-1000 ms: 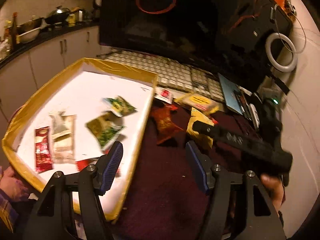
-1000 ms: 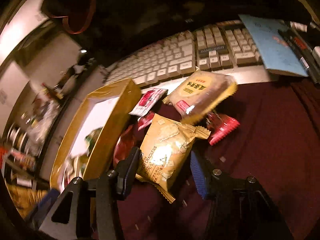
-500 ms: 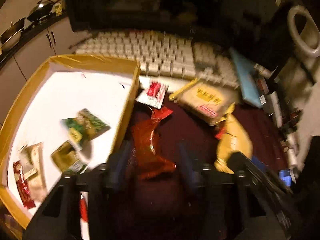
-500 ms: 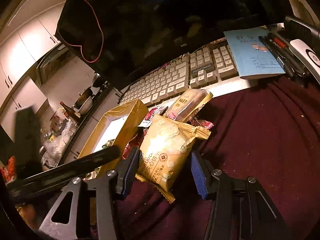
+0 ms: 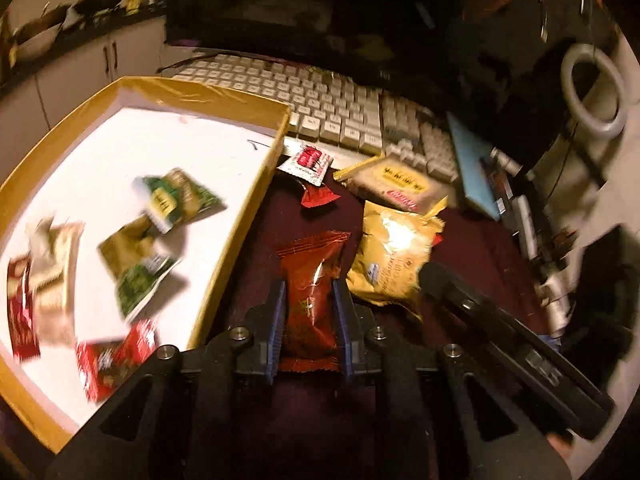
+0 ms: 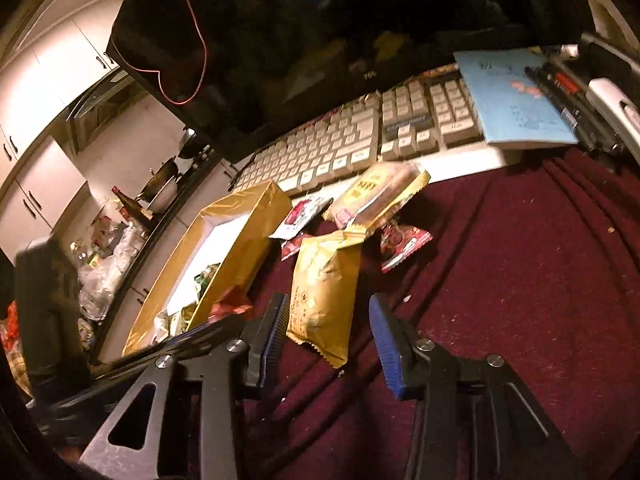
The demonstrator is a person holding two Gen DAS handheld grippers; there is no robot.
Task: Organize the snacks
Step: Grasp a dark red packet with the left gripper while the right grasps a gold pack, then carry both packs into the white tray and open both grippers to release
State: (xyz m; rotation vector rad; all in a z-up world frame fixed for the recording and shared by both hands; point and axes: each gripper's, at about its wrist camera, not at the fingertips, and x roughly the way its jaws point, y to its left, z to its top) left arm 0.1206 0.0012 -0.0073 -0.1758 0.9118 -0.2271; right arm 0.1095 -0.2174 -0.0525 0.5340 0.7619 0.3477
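Observation:
My left gripper (image 5: 309, 298) is shut on a dark red snack packet (image 5: 311, 280) over the maroon cloth, just right of the gold-edged box (image 5: 256, 196). The box holds several green, beige and red packets (image 5: 176, 200). My right gripper (image 6: 328, 320) is open, its jaws either side of a yellow cracker bag (image 6: 324, 292), which also shows in the left wrist view (image 5: 394, 256). A tan bar packet (image 6: 376, 194), a white-and-red sachet (image 5: 306, 160) and a small red packet (image 6: 404, 242) lie near the keyboard.
A keyboard (image 5: 320, 104) and a dark monitor (image 6: 320, 40) stand behind the snacks. A blue booklet (image 6: 516, 96) and pens (image 6: 568, 96) lie at the right. The gold box also shows in the right wrist view (image 6: 240, 240). A kitchen counter is at the far left.
My left gripper moved right from over the box to the dark red packet and closed on it. The yellow bag between my right gripper's jaws now lies on the cloth.

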